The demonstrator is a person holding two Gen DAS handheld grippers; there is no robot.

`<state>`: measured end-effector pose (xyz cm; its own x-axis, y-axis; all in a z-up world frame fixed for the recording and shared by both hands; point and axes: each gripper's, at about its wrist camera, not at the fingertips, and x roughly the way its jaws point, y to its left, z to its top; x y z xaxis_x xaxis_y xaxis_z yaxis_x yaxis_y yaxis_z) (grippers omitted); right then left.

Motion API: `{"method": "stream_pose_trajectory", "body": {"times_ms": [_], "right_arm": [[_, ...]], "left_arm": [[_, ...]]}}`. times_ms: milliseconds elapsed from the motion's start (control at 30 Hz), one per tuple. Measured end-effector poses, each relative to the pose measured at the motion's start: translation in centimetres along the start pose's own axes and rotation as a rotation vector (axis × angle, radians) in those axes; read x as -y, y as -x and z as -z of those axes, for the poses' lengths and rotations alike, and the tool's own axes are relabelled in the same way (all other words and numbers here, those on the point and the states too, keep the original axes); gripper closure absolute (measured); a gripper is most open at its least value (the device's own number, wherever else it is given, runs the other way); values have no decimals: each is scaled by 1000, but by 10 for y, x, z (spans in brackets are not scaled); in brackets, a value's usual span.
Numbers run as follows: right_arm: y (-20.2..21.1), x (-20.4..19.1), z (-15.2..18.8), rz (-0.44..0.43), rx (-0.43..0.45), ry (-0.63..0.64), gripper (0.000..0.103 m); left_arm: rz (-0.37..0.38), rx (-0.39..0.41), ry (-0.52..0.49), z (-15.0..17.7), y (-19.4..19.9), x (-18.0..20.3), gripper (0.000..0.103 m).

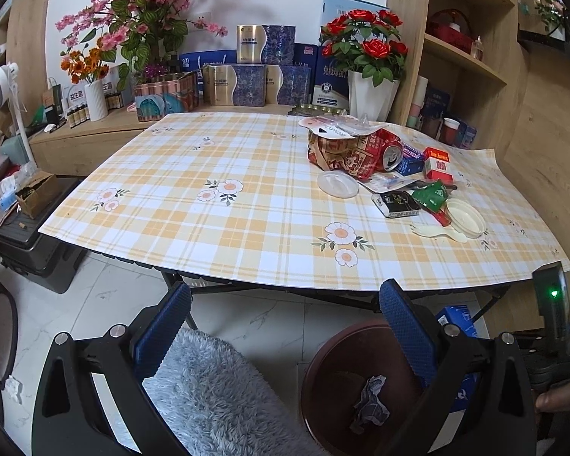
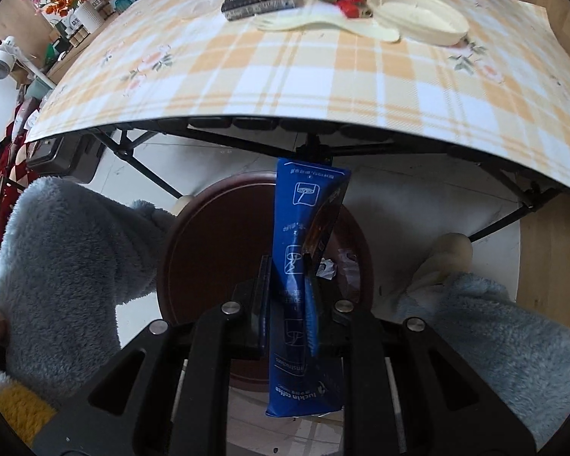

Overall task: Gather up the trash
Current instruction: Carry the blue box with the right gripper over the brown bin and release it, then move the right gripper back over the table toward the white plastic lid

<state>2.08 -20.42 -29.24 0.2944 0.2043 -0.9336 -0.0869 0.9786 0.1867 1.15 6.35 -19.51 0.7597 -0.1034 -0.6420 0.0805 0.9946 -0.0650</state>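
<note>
**Coffee sachet held over the bin**

The left gripper point(image 1: 285, 323) hangs in front of the near table edge, its blue-padded fingers point(image 1: 159, 326) spread wide with nothing between them. Below it lie a grey fluffy sleeve point(image 1: 216, 391) and, to the right, a round dark-red bin point(image 1: 323, 380) on the floor with a crumpled scrap point(image 1: 370, 402) inside.

On the table point(image 1: 209, 220), covered in an orange plaid cloth, the trash is heaped at the far right: a crumpled red-and-brown bag point(image 1: 342, 152), a red can point(image 1: 389, 155) lying on its side against it, a clear lid point(image 1: 338, 185) just in front, a black pack point(image 1: 397, 203), a green wrapper point(image 1: 433, 195), a red-and-white box point(image 1: 439, 165), and a cream lid point(image 1: 465, 222) with a cream fork point(image 1: 437, 232) touching it nearest the right edge.

The right gripper point(image 2: 287, 304) is clamped on a blue coffee sachet point(image 2: 306, 205), which stands up between the closed fingers. The sachet sits above the bin's opening point(image 2: 216, 250), below the table's near edge.
</note>
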Motion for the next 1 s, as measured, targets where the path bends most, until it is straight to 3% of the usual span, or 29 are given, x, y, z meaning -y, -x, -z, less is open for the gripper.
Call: {"method": "stream_pose_trajectory", "body": {"times_ms": [167, 300, 367, 400, 733, 1000], "right_arm": [[1, 1, -3, -32, 18, -7, 54], [14, 1, -4, -63, 65, -13, 32], [23, 3, -5, -75, 98, -22, 14], [26, 4, -6, -71, 112, -25, 11], [63, 12, -22, -15, 254, -11, 6], [89, 24, -29, -24, 313, -23, 6]], "left_arm": [[-3, -13, 4, 0, -3, -1, 6], [-3, -12, 2, 0, -3, 0, 6], [-3, -10, 0, 0, -3, 0, 6], [-4, -10, -1, 0, -3, 0, 6], [20, -46, 17, -3, -9, -2, 6], [116, -15, 74, -13, -8, -7, 6]]}}
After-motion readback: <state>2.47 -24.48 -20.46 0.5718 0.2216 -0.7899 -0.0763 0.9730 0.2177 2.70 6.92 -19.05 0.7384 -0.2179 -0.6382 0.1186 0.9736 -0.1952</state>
